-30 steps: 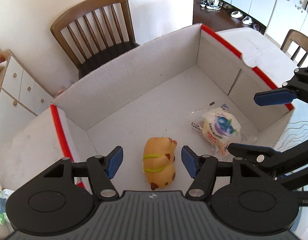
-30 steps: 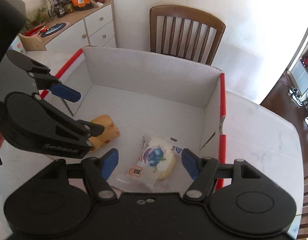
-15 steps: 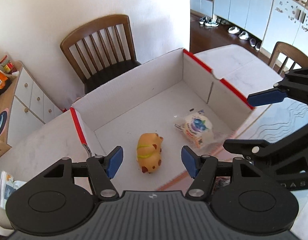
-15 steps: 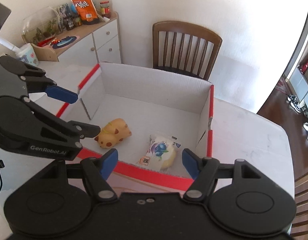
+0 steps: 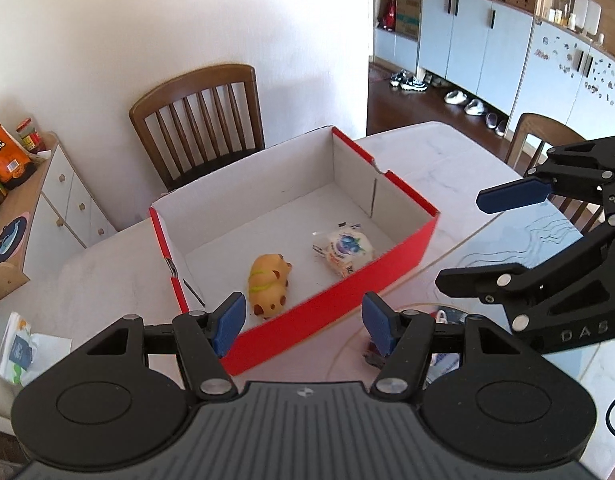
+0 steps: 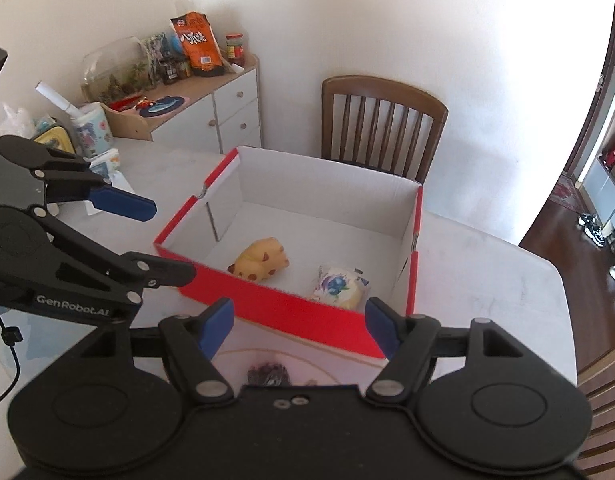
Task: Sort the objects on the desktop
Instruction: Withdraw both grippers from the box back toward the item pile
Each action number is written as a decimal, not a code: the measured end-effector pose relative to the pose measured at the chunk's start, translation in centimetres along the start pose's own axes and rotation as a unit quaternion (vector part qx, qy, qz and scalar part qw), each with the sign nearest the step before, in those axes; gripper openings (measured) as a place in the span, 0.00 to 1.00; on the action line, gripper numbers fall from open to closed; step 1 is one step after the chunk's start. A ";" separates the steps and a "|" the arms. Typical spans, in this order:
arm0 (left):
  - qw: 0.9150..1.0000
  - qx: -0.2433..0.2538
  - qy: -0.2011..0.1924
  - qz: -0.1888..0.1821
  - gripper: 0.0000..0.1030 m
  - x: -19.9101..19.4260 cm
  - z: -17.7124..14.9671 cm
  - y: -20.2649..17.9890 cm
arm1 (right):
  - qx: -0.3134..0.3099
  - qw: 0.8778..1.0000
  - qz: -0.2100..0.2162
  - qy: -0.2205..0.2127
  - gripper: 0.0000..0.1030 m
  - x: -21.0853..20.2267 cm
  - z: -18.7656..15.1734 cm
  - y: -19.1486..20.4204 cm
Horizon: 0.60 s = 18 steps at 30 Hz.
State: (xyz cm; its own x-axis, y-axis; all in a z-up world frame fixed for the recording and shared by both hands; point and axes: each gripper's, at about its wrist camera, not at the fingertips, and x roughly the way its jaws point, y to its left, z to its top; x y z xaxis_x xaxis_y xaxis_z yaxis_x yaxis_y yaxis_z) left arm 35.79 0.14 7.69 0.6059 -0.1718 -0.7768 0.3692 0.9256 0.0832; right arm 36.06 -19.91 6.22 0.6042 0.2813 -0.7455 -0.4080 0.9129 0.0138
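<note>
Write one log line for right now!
left gripper: open, empty | right gripper: open, empty | toy, snack packet: in red box

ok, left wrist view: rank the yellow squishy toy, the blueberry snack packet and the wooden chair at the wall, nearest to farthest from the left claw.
From the left claw:
1. Yellow squishy toy, in the red box's near-left part, just ahead.
2. Blueberry snack packet, farther in, to the right.
3. Wooden chair, beyond the box at the wall.

Brown wooden slat-back chair (image 5: 199, 120) behind white marble-look table (image 6: 487, 264). White drawer cabinet (image 6: 231, 120) w/ orange snack bag (image 6: 197, 44), red-lidded jar (image 6: 234, 45), glass bowl terrarium (image 6: 115, 64). Shoes (image 5: 411, 82) by pale blue cupboards (image 5: 467, 36).
</note>
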 end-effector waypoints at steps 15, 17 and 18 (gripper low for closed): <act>0.997 0.023 -0.065 0.024 0.61 -4.6 -6.3 -2.8 | -0.001 0.998 -0.055 -0.033 0.71 -3.0 -5.8 -0.4; 0.997 0.020 -0.066 0.025 0.61 -4.7 -7.2 -3.0 | 0.002 0.998 -0.061 -0.034 0.71 -3.2 -6.8 -0.4; 0.997 0.019 -0.066 0.024 0.61 -4.8 -7.7 -3.2 | 0.003 0.998 -0.061 -0.034 0.72 -3.3 -7.3 -0.4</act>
State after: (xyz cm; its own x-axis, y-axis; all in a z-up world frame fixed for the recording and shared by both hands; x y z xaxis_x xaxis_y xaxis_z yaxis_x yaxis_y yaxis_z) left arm 26.32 0.61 6.36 0.7096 -0.1730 -0.6831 0.3626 0.9208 0.1434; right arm 29.25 -23.36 3.84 0.6950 0.1865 -0.6944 -0.3238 0.9435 -0.0706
